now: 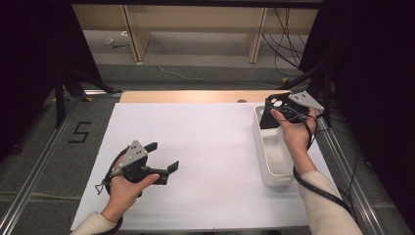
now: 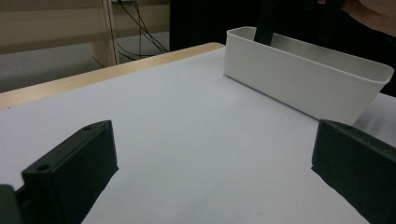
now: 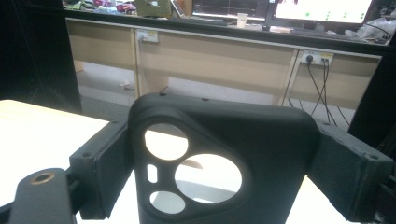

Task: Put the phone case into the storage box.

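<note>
Right gripper (image 1: 277, 108): held in the right hand (image 1: 295, 131) over the far end of the bin (image 1: 265, 161), at the right side of the table. Jaws are clamped on the sides of a black phone case (image 3: 224, 163).
Case: seen in the right gripper view upright between the two jaws, one jaw pressed against each side edge. Its camera cut-outs, two large round openings, a smaller round one and a narrow slot, are seen through to the pale surface behind. In the high view the case (image 1: 270, 113) is seen above the bin's far end; whether its lower edge touches the bin cannot be told from that angle.
Left gripper (image 1: 162, 156): held in the left hand (image 1: 125, 188) low over the white sheet (image 1: 195, 147), at the left front of the table, well apart from the bin. Jaws are set wide apart, with nothing between them; bare sheet is seen in the gap in the left gripper view.
Bin: white, oblong, open-topped, set on the sheet along its right edge. In the left gripper view its long wall (image 2: 299, 84) is seen beyond the jaws.
Sheet: laid over a wooden table (image 1: 195, 96), a strip of which is exposed along the far edge.
Cables: one is trailed from each gripper along the forearm.
</note>
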### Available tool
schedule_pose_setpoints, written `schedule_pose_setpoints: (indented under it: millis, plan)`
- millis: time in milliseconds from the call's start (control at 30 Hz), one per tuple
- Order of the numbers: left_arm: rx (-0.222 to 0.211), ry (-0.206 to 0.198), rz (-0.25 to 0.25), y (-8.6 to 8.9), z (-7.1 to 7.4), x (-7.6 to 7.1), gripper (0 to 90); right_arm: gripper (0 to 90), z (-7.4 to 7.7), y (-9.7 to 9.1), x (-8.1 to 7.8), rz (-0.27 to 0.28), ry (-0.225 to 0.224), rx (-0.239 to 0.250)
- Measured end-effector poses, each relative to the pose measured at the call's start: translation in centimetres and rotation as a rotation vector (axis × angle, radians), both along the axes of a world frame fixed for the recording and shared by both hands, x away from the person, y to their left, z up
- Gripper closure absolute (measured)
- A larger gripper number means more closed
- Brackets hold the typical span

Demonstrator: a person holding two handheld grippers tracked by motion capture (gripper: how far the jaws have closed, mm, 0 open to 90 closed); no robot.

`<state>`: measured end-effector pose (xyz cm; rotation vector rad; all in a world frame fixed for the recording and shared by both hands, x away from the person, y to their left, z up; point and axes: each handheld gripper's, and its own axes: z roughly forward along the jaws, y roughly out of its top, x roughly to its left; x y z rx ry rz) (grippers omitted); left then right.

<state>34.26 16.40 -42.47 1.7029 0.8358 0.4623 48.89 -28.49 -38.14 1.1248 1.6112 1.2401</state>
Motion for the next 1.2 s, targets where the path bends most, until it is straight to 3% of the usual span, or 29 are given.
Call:
schedule_pose_setpoints:
  millis: [1200]
  plan:
    - [-0.007,-0.002,-0.002,-0.1,0.1,-0.2,0.0,14.9,-0.7,0.4,1.3,-0.007,0.059,-0.020]
